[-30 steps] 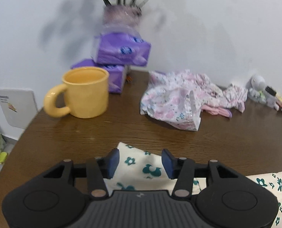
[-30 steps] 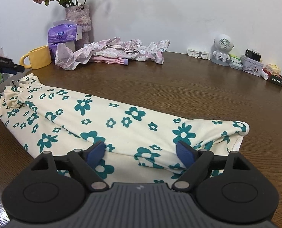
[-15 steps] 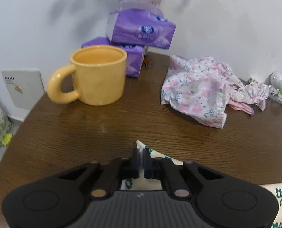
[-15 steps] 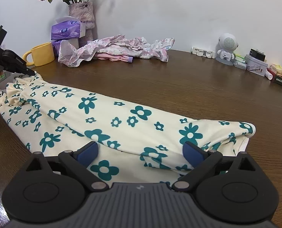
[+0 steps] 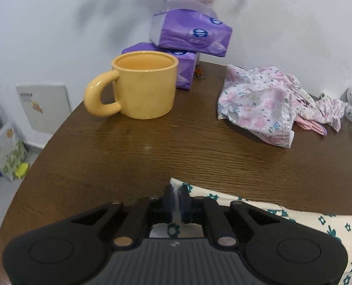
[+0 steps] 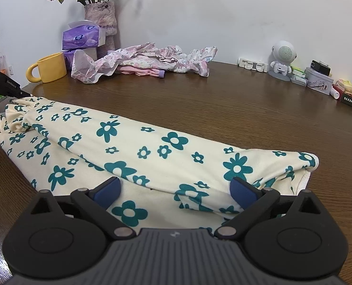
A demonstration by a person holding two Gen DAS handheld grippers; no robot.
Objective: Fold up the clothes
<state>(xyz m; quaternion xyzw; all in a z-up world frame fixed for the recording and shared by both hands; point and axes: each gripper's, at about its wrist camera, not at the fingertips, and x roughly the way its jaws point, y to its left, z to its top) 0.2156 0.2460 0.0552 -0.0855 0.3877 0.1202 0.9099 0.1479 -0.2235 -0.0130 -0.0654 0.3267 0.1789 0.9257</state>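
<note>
A cream garment with teal flowers [image 6: 128, 142] lies stretched across the brown table [image 5: 152, 147]. My left gripper [image 5: 176, 192] pinches its far left corner, a thin fold of cloth pressed between the pads, though the jaws are opening slightly. In the right wrist view that left gripper [image 6: 26, 94] shows at the far left edge, at the garment's gathered end. My right gripper [image 6: 176, 187] hovers over the garment's near right part, its jaws opening wide, with cloth lying below and between the blue fingers [image 6: 107, 190] but not gripped. A crumpled pink floral garment [image 5: 259, 104] lies near the wall.
A yellow mug [image 5: 147, 90] and stacked purple tissue packs [image 5: 194, 33] stand just ahead of the left gripper, with a vase [image 6: 102, 23] of dried flowers behind. A small robot-shaped speaker [image 6: 282, 59] and little boxes line the back right. The table's rounded edge falls away left.
My left gripper has shut on the cream garment's corner and shifted forward toward the mug. The right gripper's jaws have spread wider over the cloth while staying in place.
</note>
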